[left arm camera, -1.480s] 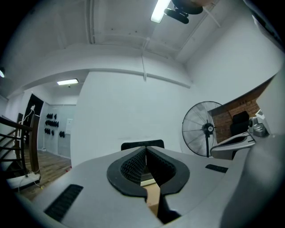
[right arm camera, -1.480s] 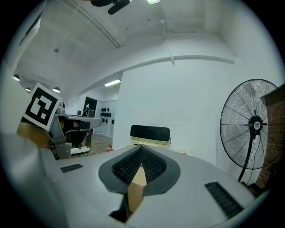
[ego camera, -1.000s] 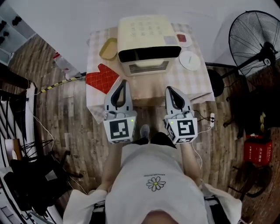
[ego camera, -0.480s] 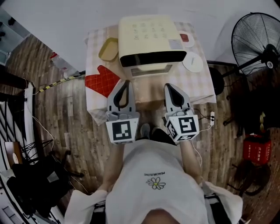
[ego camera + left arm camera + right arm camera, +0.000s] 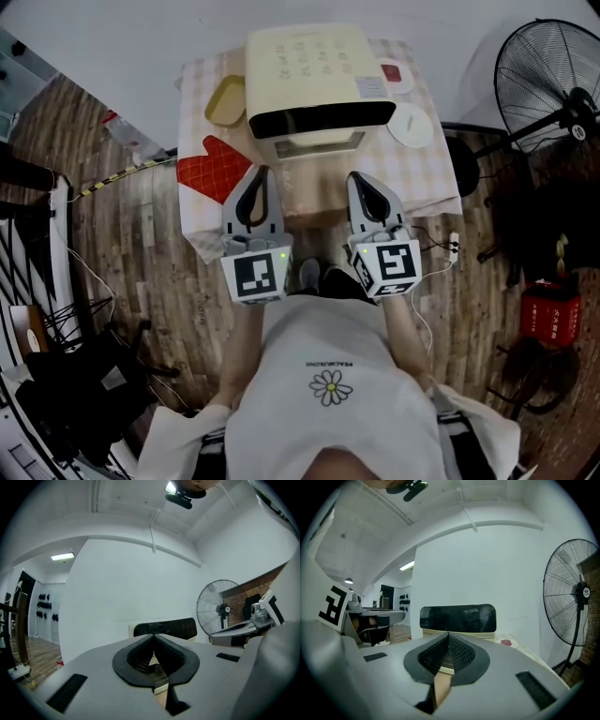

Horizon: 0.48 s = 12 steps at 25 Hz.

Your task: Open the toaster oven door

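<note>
Cream-coloured boxy toaster oven [image 5: 314, 70] mid-table on a pale checked tablecloth [image 5: 422, 183], dark glass door [image 5: 323, 120] closed and facing the person. Left gripper [image 5: 259, 174] pressed together on nothing, pointing at the oven front, left of centre, near it. Right gripper [image 5: 357, 178] likewise pressed together and empty, right of centre. Red oven mitt [image 5: 214, 169] flat on the cloth beside the left gripper; round white plate [image 5: 410, 127] right of the oven.

We take this for a bare workroom staged as a kitchen corner; a small desk [image 5: 422, 173] in checked cloth carries a toaster oven [image 5: 314, 70] and a red oven mitt [image 5: 214, 169]; around it we see plank floor [image 5: 141, 253], a pedestal fan [image 5: 548, 80], a plain white wall [image 5: 141, 37].
</note>
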Each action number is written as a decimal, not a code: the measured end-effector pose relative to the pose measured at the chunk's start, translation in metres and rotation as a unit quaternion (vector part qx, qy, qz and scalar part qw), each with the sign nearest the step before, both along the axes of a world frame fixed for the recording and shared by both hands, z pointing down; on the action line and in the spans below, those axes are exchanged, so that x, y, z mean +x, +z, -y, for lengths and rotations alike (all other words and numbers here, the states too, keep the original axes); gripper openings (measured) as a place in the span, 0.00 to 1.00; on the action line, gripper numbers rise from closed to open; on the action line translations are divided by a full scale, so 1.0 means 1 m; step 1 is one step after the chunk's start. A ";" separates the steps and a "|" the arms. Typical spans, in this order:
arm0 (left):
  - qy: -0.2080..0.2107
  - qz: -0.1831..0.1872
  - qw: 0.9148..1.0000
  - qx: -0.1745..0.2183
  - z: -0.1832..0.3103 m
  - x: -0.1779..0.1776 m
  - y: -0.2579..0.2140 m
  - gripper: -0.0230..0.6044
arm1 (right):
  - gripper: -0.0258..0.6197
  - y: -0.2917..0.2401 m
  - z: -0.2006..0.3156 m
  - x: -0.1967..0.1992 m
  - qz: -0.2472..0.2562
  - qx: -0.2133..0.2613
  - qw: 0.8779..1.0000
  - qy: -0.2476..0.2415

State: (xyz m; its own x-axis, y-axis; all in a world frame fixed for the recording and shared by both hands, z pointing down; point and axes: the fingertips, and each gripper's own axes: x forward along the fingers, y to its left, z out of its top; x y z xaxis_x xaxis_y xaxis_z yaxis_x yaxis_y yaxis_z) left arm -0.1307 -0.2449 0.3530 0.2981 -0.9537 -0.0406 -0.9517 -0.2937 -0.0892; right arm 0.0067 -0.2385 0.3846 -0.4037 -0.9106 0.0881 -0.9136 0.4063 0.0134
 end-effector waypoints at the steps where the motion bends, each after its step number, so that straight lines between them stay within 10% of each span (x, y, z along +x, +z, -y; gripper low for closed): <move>1: -0.001 0.001 1.000 0.001 0.000 0.001 0.000 0.07 | 0.05 0.000 0.000 0.001 0.001 0.000 1.000 0.000; 12: 0.002 0.018 1.000 0.014 0.013 0.007 -0.026 0.07 | 0.05 0.000 0.002 0.004 0.007 -0.019 1.000 -0.013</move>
State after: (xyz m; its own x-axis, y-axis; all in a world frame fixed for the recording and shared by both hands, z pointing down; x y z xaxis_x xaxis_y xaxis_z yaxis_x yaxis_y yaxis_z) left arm -0.1240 -0.2580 0.3271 0.3039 -0.9511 -0.0556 -0.9464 -0.2947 -0.1324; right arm 0.0104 -0.2405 0.3845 -0.4284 -0.8960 0.1168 -0.9029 0.4296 -0.0162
